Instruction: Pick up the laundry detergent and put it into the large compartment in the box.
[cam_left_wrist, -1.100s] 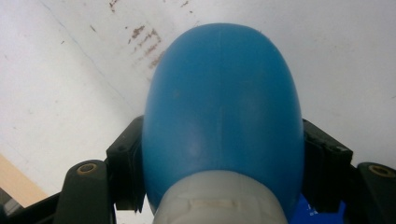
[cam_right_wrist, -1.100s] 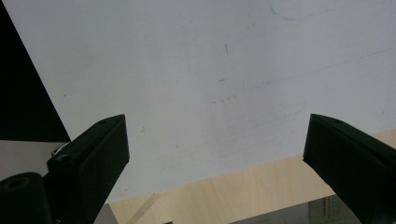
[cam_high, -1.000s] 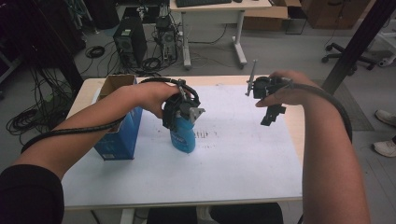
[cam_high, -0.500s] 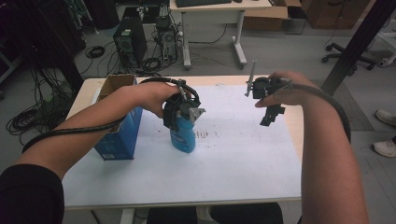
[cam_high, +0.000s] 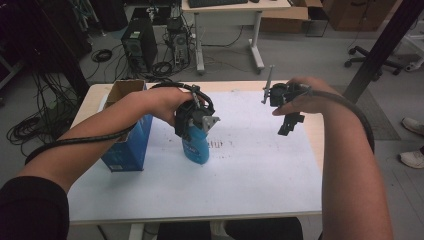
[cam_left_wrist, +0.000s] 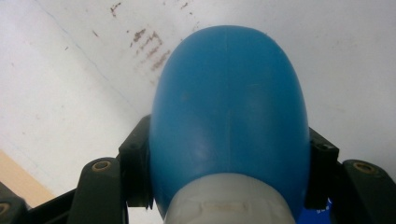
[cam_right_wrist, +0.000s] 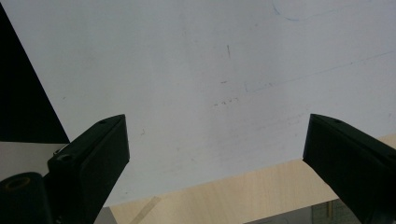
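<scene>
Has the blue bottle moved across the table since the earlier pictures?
No. The blue bottle, clamped by the left gripper, still stands just right of the blue box.

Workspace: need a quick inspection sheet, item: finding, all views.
Surface: white sheet over a wooden table, brownish smudges near its middle.
Job's things: blue bottle upright on the sheet; open blue box beside it.
Clutter: nothing seen.
Grippers: left gripper shut on the bottle's body; right gripper open and empty above the sheet.
Cables: black cable trails along each forearm.
Surroundings: computer towers, floor cables, desk, office chair.
</scene>
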